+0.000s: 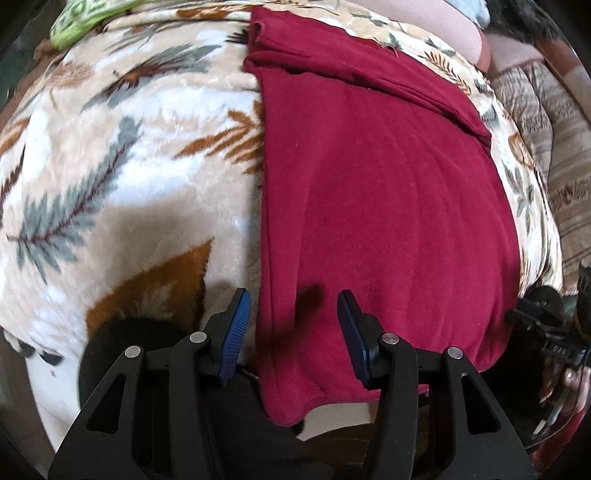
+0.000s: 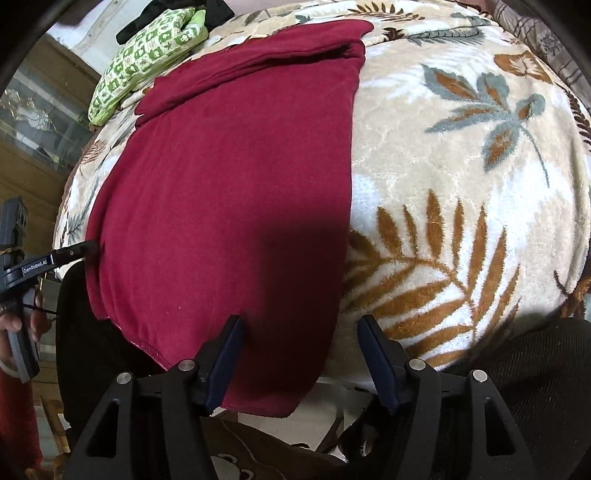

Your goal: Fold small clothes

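Note:
A dark red garment (image 1: 388,184) (image 2: 221,166) lies folded into a long strip on a floral fleece blanket (image 1: 129,166) (image 2: 461,166). Its far end is doubled over, and its near hem hangs over the blanket's front edge. My left gripper (image 1: 293,299) hovers open over the near left corner, with the cloth's left edge between the blue pads and not pinched. My right gripper (image 2: 300,321) stands open over the near right corner, straddling the right edge the same way. Each gripper also shows at the other view's border: the right gripper (image 1: 543,325) and the left gripper (image 2: 55,258).
A green patterned cloth (image 1: 85,22) (image 2: 147,55) lies at the far end of the blanket, with a black item (image 2: 147,18) behind it. Striped bedding (image 1: 546,110) runs along the right side. A glass-fronted cabinet (image 2: 37,122) stands to the left. Dark fabric (image 2: 535,369) lies at the front right.

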`<state>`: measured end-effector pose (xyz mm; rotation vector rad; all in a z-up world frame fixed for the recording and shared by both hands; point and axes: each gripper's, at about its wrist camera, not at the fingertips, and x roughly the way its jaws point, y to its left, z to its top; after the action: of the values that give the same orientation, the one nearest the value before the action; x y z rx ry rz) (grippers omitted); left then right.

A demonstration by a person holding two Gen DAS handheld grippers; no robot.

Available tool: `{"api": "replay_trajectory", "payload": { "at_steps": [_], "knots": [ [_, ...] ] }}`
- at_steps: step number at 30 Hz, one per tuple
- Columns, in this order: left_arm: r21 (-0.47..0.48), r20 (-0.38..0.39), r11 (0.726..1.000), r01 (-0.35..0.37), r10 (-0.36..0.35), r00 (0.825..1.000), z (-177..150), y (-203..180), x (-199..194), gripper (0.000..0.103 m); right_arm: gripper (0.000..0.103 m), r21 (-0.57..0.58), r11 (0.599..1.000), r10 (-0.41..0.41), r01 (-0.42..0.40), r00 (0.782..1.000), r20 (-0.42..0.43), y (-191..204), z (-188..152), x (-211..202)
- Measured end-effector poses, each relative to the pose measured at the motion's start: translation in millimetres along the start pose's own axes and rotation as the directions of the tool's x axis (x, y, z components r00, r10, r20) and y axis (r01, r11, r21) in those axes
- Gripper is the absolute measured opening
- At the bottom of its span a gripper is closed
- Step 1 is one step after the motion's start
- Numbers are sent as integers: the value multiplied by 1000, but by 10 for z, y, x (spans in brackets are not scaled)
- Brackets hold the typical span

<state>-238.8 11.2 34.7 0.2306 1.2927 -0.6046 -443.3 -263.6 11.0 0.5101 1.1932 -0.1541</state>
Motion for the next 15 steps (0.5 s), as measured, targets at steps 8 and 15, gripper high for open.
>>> {"api": "replay_trajectory", "payload": {
  "at_steps": [8,15],
  "knots": [
    [96,10,994,-51,50,999,238,-52,-37,49,64,7,1000,7,-7,1000,0,-34,-49,-17],
    [105,-4,994,-33,33,999,190,-143,65,49,66,4,1000,6,-6,1000,4,-13,-62,-10]
  ]
}}
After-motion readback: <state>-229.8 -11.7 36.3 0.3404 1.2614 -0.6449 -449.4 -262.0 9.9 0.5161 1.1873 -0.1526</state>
